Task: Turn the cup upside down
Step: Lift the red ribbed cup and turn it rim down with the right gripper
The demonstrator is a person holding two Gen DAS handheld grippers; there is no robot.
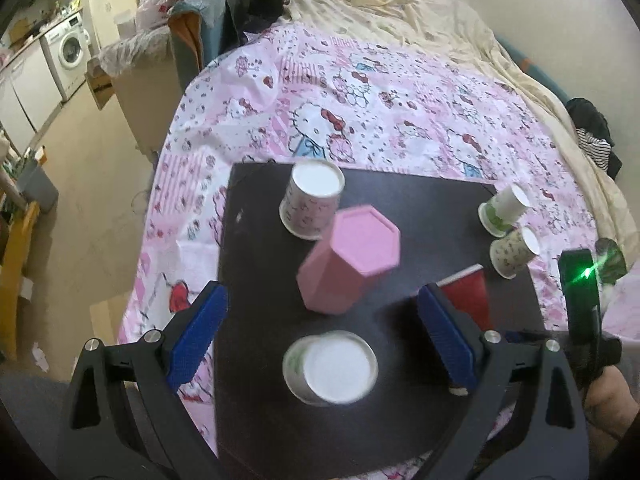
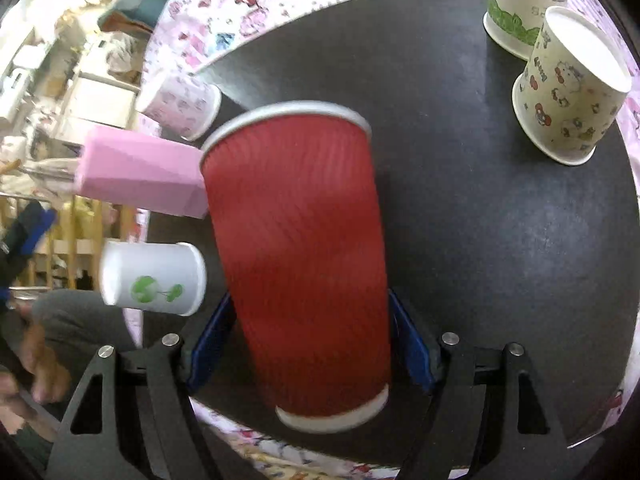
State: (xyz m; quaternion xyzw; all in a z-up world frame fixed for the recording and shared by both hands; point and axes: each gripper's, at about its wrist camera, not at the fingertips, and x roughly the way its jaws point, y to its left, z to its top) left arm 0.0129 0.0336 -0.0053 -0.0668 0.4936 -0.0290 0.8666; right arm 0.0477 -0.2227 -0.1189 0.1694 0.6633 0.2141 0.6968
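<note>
Two grippers over the dark board, and the right gripper has its blue pads clamped on the red ribbed cup, rim pointing away, base nearest the camera, tilted over the near part of the board. Left gripper hangs with jaws spread wide, nothing between them, above a white cup with a green print standing upside down at the near edge. Just beyond it, the pink hexagonal cup sits inverted, touching a Hello Kitty paper cup behind. Two more paper cups stand inverted at the far right corner. Pink patterned cloth underneath.
</note>
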